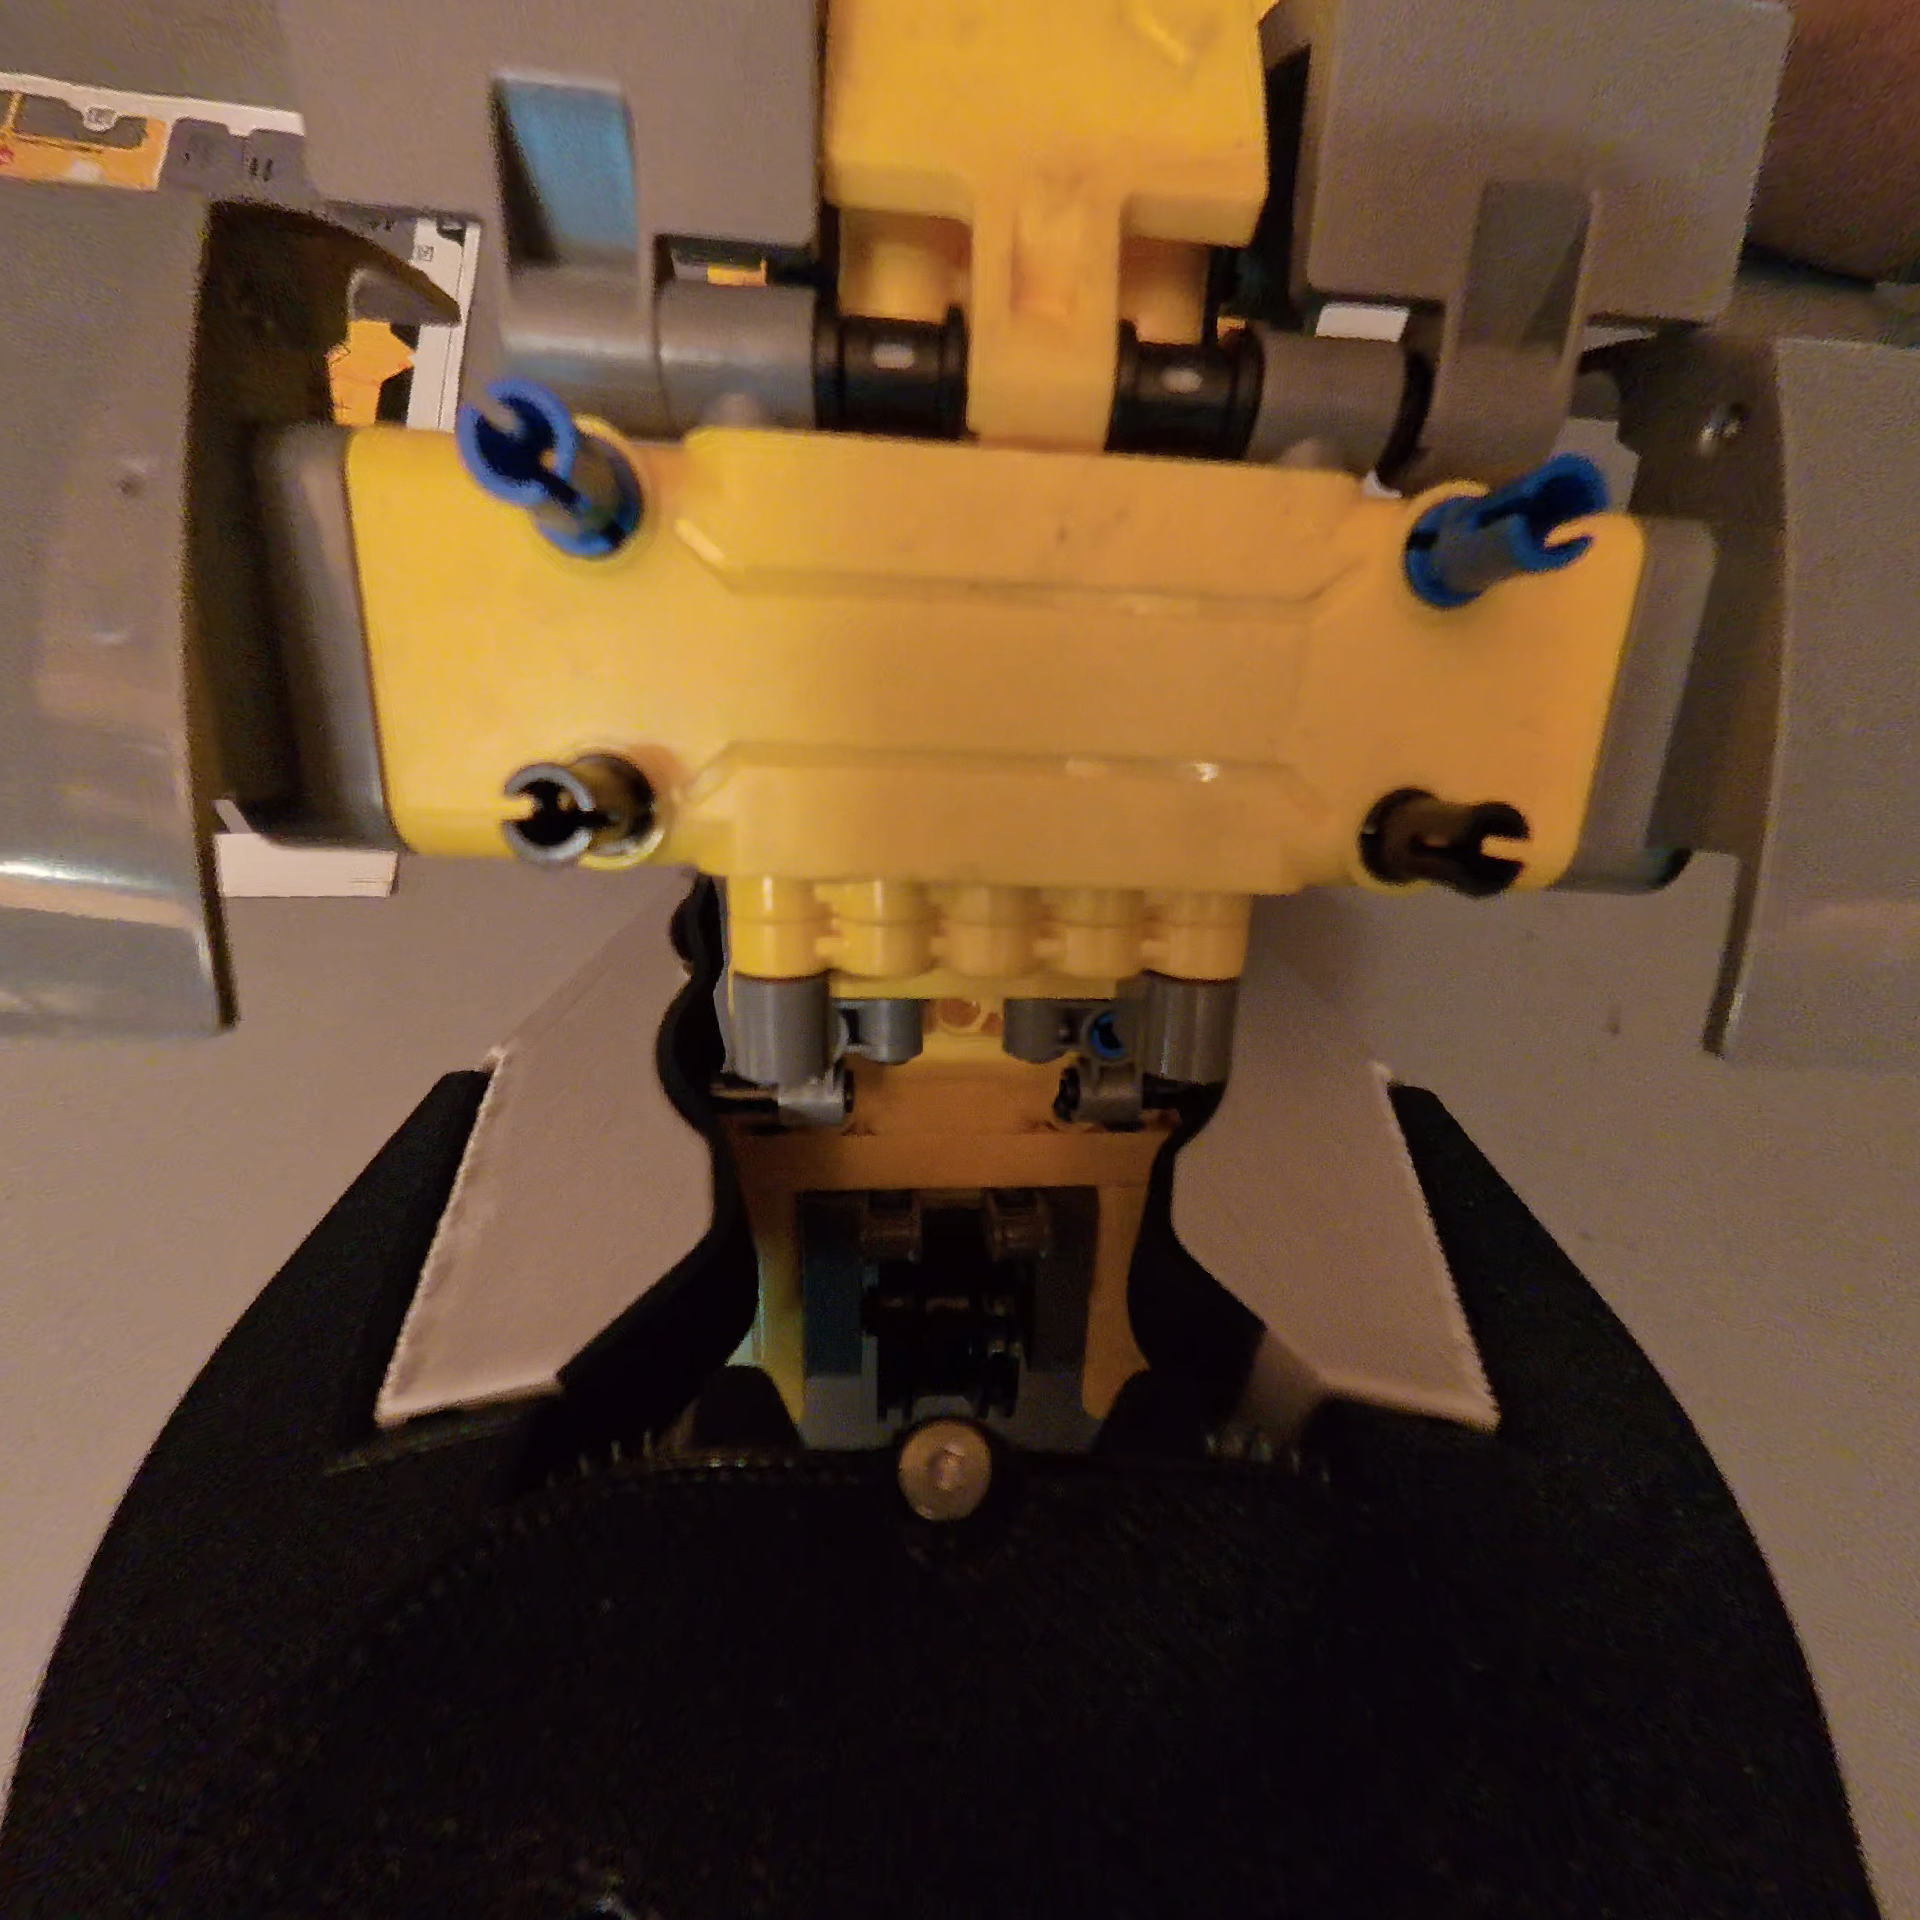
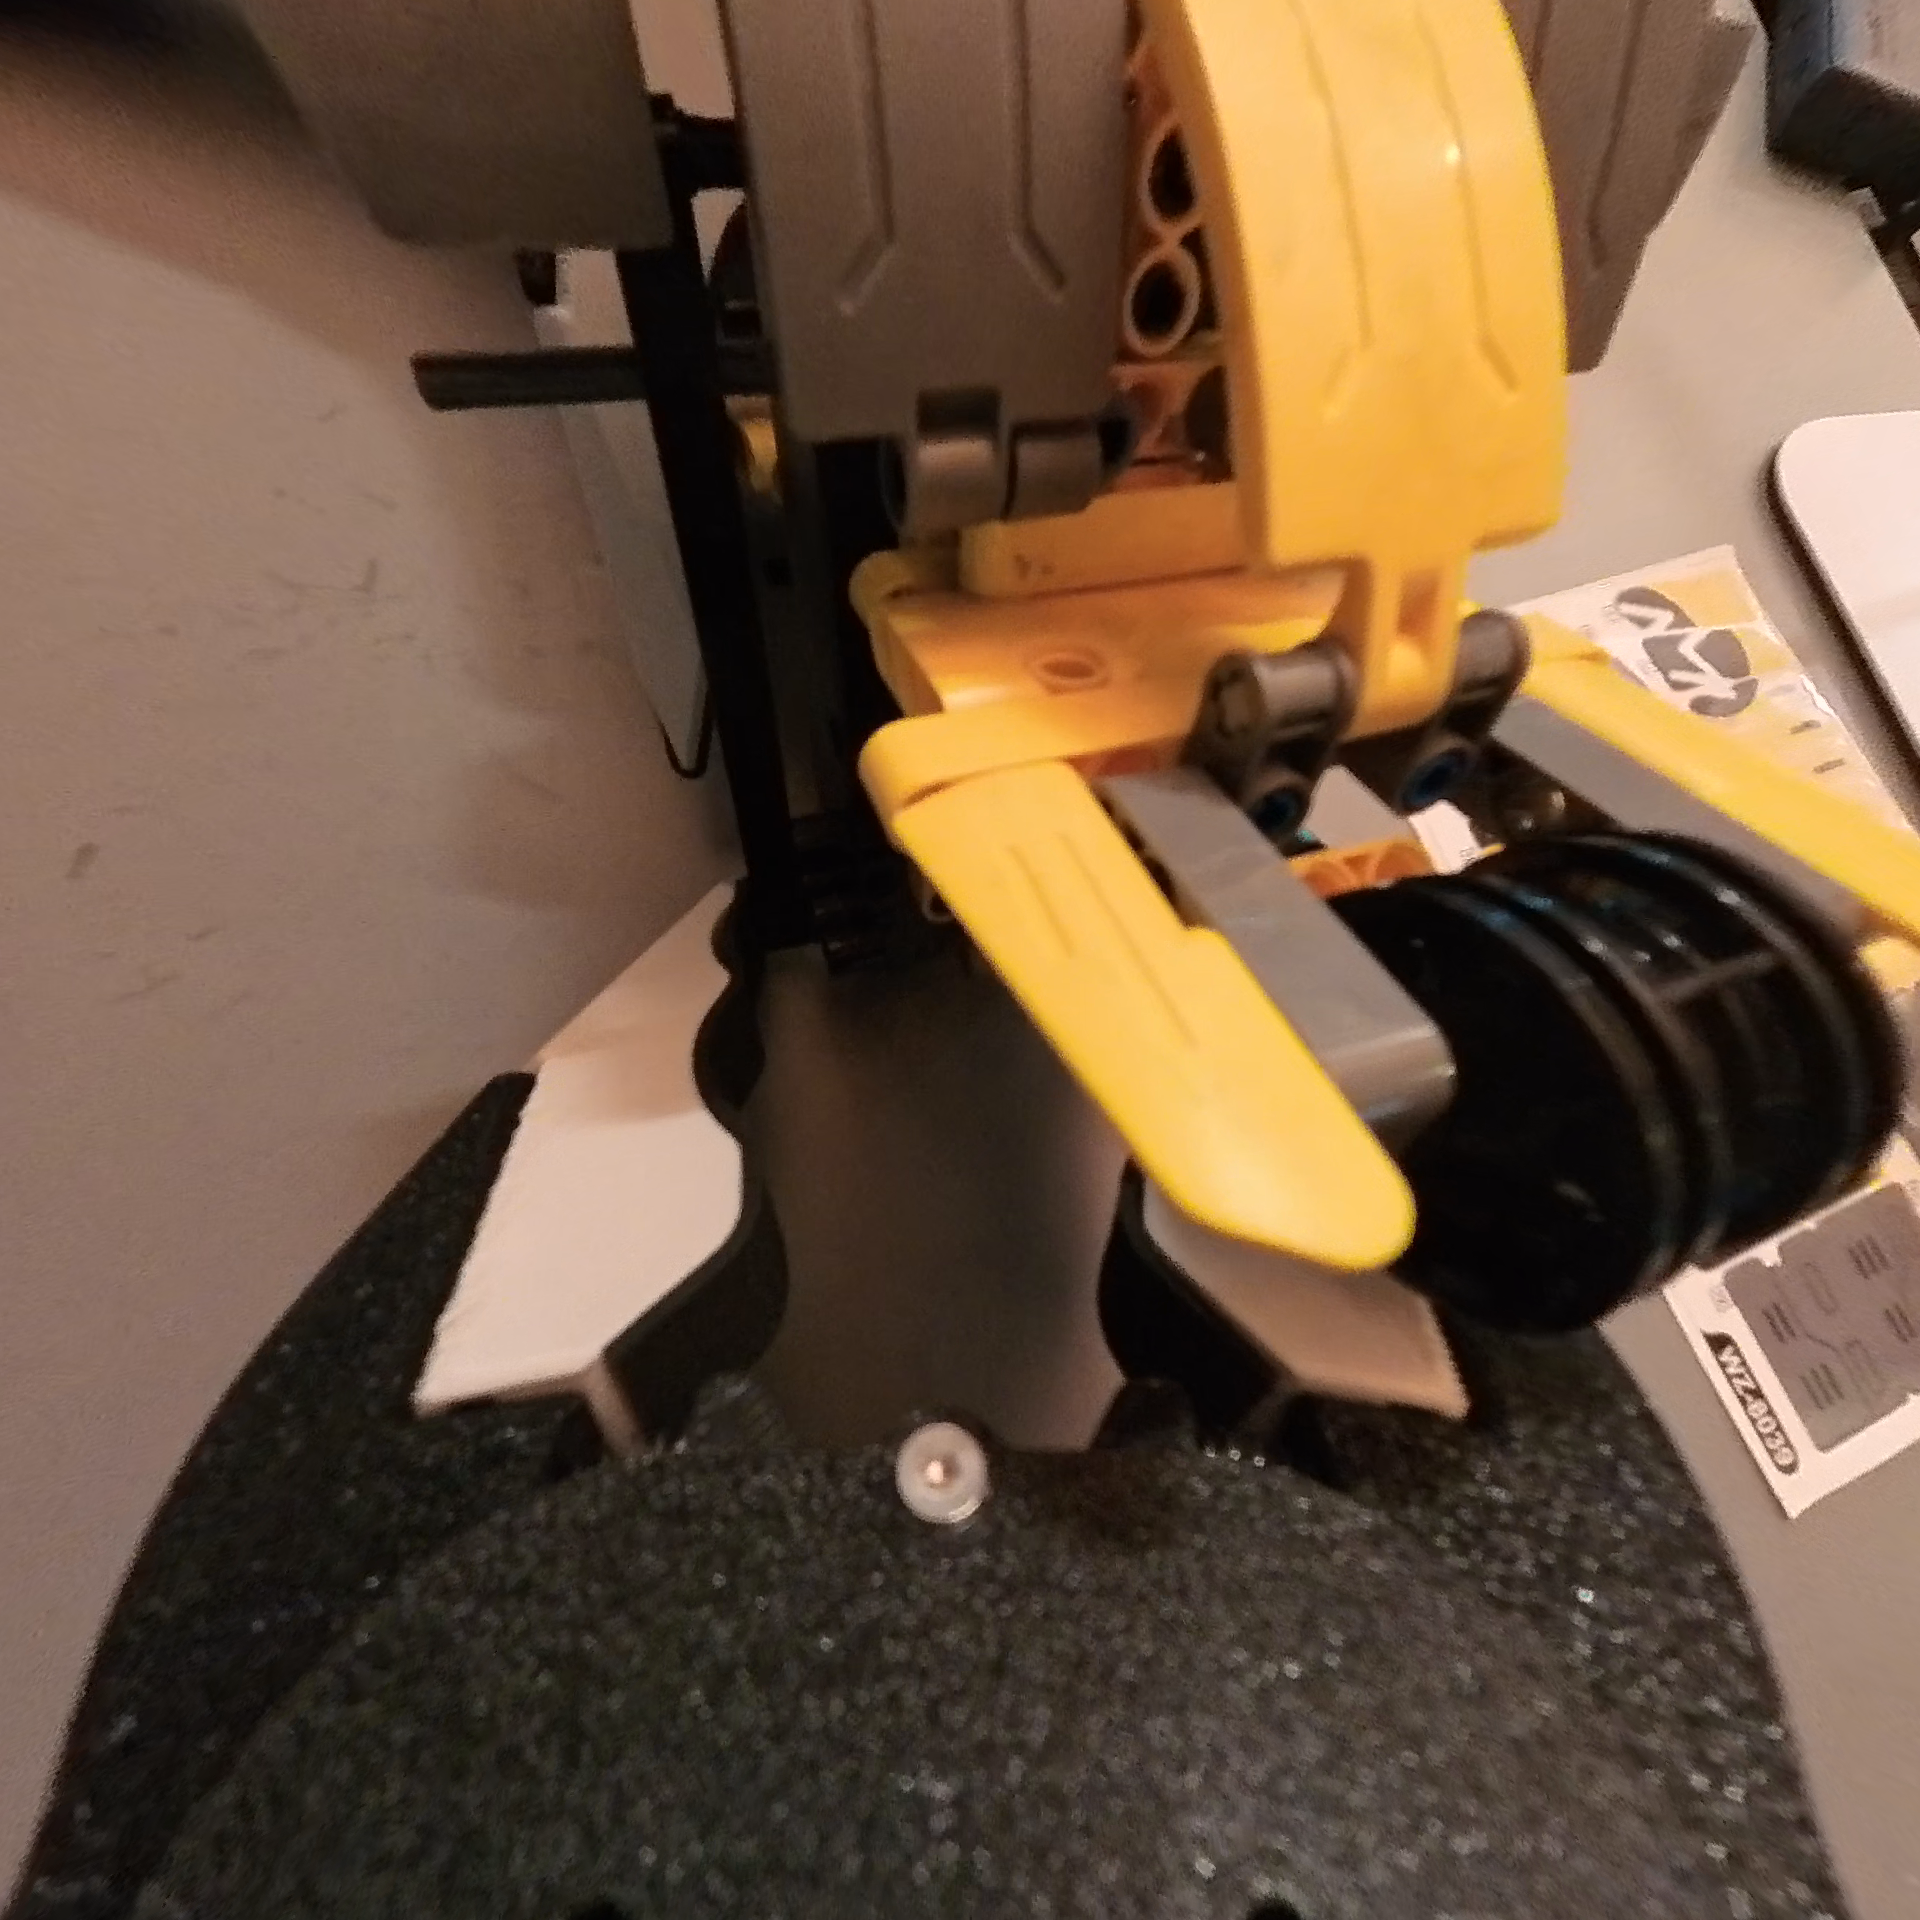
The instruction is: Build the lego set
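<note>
The yellow brick model [image 1: 997, 665] is running off the left wrist view's top edge, hiding the left gripper's fingertips. A sticker sheet [image 2: 1860, 1340] is being cropped at the right wrist view's right edge.

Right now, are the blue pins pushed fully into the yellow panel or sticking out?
Sticking out: both blue pins project from the yellow panel at its upper corners.
</note>
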The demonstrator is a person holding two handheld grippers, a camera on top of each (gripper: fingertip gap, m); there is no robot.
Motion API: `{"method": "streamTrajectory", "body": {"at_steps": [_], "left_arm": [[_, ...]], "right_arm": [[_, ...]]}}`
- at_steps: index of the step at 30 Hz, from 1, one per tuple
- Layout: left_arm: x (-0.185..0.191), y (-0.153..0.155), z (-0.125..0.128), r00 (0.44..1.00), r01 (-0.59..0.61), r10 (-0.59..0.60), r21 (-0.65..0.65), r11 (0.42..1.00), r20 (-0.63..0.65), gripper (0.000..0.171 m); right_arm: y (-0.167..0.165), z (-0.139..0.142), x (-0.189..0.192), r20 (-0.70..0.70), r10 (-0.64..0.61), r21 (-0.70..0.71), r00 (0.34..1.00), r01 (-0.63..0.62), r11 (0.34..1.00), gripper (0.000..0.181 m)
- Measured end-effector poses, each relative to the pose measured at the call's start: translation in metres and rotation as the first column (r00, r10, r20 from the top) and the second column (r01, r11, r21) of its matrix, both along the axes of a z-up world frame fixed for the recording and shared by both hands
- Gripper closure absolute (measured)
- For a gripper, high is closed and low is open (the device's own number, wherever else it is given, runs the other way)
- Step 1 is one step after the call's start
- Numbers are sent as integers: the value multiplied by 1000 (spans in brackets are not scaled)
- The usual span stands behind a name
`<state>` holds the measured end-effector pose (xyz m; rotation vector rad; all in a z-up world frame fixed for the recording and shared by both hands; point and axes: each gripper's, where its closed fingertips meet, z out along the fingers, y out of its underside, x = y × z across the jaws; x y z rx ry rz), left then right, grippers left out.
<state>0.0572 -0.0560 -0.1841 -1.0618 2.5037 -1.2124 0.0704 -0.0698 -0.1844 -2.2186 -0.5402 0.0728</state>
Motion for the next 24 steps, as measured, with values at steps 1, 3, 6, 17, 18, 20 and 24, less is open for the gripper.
{"method": "streamTrajectory", "body": {"at_steps": [1,3,6,17,18,20,24], "left_arm": [[0,0,1,1000,0,0,-4,1000,0,91],[1,0,2,1000,-4,4,-11,1000,2,92],[2,0,7,1000,-8,9,-19,1000,20,92],[-1,1,44,984,-50,68,-112,992,165,61],[0,2,54,976,-65,93,-148,987,195,59],[3,5,72,956,-94,150,-219,971,253,61],[6,6,84,945,-105,189,-297,949,267,75]], "right_arm": [[0,0,0,1,-1,1,1000,1,1000,113],[0,0,0,-4,-4,-2,1000,4,1000,112],[-1,-2,1,-18,-10,-17,1000,10,1000,113],[0,-3,1,-90,-28,-55,996,23,998,112],[-1,-3,1,-101,-30,-59,994,24,998,112],[0,-3,1,-114,-32,-65,993,25,998,113],[0,-3,1,-128,-41,-72,991,32,997,113]]}}
